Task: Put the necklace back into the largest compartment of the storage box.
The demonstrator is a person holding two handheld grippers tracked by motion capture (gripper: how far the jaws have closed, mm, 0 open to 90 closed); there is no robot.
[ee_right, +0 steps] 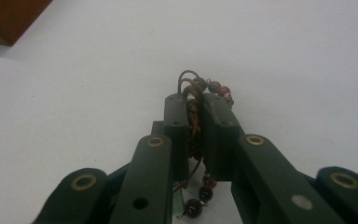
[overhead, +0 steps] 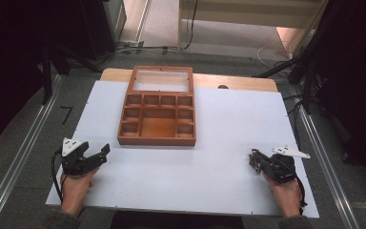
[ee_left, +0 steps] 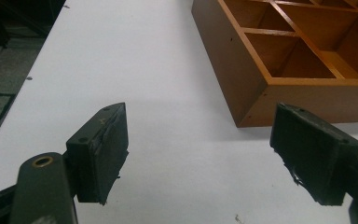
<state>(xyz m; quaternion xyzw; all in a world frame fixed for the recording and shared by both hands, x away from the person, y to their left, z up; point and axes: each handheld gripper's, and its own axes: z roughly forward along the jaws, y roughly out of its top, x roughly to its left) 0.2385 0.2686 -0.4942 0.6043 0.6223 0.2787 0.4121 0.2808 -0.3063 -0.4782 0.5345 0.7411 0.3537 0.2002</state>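
Note:
A wooden box (overhead: 157, 114) with several compartments and an open glass lid stands at the back middle of the white board; its near corner (ee_left: 256, 93) shows in the left gripper view. My left gripper (overhead: 102, 153) rests on the board at the front left, open, nothing between its pads (ee_left: 107, 144). My right gripper (overhead: 253, 159) lies at the front right, shut on a beaded bracelet (ee_right: 196, 126). Dark red beads and thin wire loops stick out past the fingertips (ee_right: 214, 86), and more beads hang below the jaws.
The white board (overhead: 219, 143) lies on a wooden table whose far edge (overhead: 238, 82) shows behind the box. Metal rails run along both sides on the floor. Cables lie on the floor at the back right.

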